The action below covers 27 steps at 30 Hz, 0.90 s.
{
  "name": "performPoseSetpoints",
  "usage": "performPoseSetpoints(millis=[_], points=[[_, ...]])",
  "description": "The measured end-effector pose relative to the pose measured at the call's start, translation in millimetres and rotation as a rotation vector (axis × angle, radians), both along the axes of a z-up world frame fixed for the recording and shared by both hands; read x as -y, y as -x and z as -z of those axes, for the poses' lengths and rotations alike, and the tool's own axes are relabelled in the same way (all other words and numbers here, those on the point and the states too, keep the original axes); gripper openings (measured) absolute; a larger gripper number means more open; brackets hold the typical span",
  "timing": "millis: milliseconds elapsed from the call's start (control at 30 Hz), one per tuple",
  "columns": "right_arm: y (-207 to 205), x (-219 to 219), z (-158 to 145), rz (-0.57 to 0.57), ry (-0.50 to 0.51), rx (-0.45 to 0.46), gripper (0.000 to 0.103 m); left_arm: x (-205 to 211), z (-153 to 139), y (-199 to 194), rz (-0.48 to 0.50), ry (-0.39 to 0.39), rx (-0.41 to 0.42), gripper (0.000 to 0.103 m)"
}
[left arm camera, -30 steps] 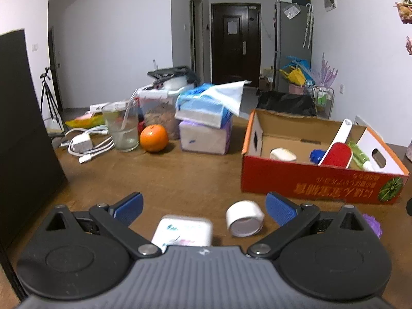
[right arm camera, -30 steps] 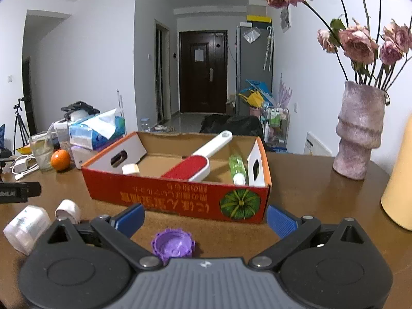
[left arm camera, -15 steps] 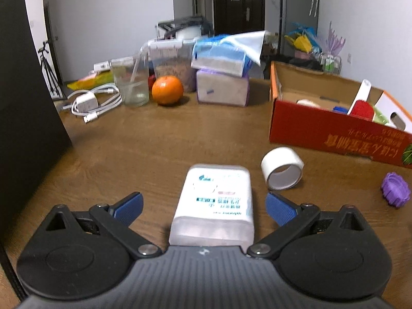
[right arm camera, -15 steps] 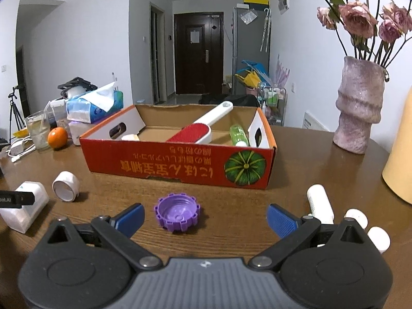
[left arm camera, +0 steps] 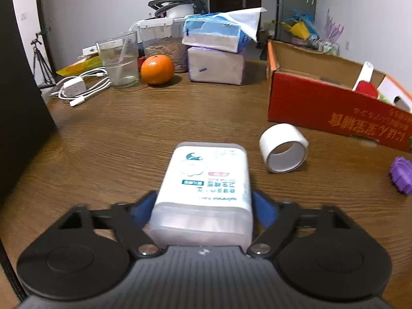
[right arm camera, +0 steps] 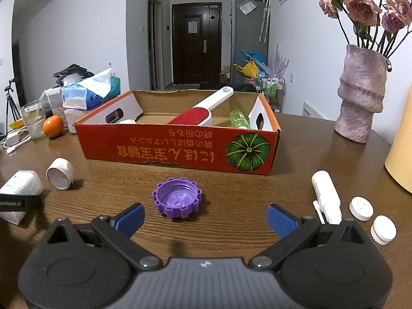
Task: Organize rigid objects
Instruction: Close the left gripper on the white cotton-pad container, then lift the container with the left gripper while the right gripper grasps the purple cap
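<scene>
Gripping white box (left arm camera: pixel 206 190), left tool (left arm camera: pixel 204 206) freshly narrowed; right tool (right arm camera: pixel 204 219) wide, empty.

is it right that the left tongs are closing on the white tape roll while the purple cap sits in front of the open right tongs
Not the tape roll. The left wrist view shows the left tongs closed onto the white plastic container; the roll lies free beside it. The purple cap does sit before the open right tongs.
</scene>
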State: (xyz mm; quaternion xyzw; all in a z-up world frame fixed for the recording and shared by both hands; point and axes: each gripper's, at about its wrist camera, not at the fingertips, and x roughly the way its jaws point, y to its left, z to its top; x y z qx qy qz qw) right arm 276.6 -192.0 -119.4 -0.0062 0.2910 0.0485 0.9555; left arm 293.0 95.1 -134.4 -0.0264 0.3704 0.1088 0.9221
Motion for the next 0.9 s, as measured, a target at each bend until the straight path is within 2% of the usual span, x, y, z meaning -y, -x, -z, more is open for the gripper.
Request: performPoseSetpoints(millis=[200, 433, 633, 900], points=[[-3, -1, 4, -0.005, -0.004, -0.015, 0.101, -1, -4, 2, 0.005, 0.023, 0.02, 0.066], [-12, -6, 12, -0.017, -0.005, -0.041, 0.101, 2, -23, 15, 0.024, 0.015, 0.106, 0.066], [-24, -13, 19, -0.02, -0.002, -0.061, 0.101, -4, -39, 24, 0.016, 0.047, 0.164, 0.066], [-42, -21, 25, 0.002, -0.002, -0.075, 0.101, -11, -47, 29, 0.001, 0.061, 0.195, 0.066]])
